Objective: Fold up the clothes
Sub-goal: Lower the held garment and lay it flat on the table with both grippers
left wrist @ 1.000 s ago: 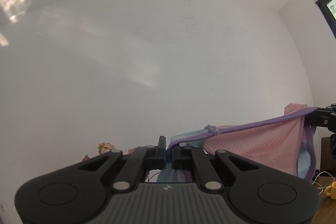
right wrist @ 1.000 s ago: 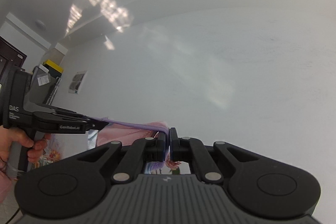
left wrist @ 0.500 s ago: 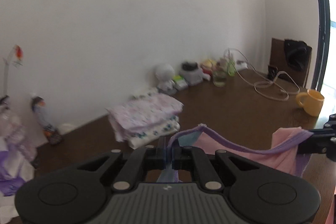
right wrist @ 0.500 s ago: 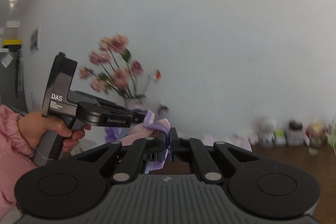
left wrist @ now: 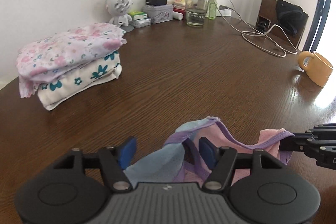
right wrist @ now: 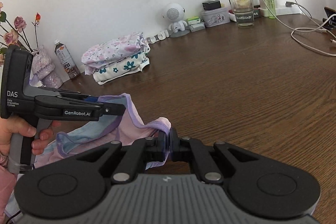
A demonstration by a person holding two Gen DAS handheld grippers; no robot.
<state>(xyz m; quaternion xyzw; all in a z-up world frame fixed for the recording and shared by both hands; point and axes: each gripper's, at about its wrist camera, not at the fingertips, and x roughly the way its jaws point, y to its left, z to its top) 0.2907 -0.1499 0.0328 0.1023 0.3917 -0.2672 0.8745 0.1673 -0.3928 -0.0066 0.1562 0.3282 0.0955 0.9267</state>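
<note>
Low over the brown wooden table (left wrist: 189,68), the left gripper (left wrist: 166,149) had just been opening its jaws, and its blue pads (left wrist: 128,148) stood apart with the pastel garment (left wrist: 159,161) slack between them, no longer pinched. That garment, pink mesh with a pale blue panel and purple binding, sagged from the left gripper across to the right gripper (right wrist: 169,141), whose jaws were clenched on a fold of the purple trim. In the right wrist view the garment (right wrist: 130,125) hung in a shallow loop just above the tabletop, near the edge closest to the person, whose hand (right wrist: 19,135) gripped the left tool's handle. Ahead of both grippers lay a broad bare stretch of wood grain. At the far left, close to the wall, sat a stack of folded floral clothes (left wrist: 69,62), the pink-flowered piece on top of the teal-flowered one, with a ragged edge hanging off the stack's left side. Along the wall stood a white robot-shaped speaker (left wrist: 118,8), a small tin (left wrist: 157,13), and a drinking glass (left wrist: 195,11). A white cable (left wrist: 262,39) looped across the far right of the table, and an orange mug (left wrist: 315,67) lay tilted near the bright right edge. In the right wrist view a bottle (right wrist: 66,62) and a vase of dried roses (right wrist: 45,68) stood left of the stack.
</note>
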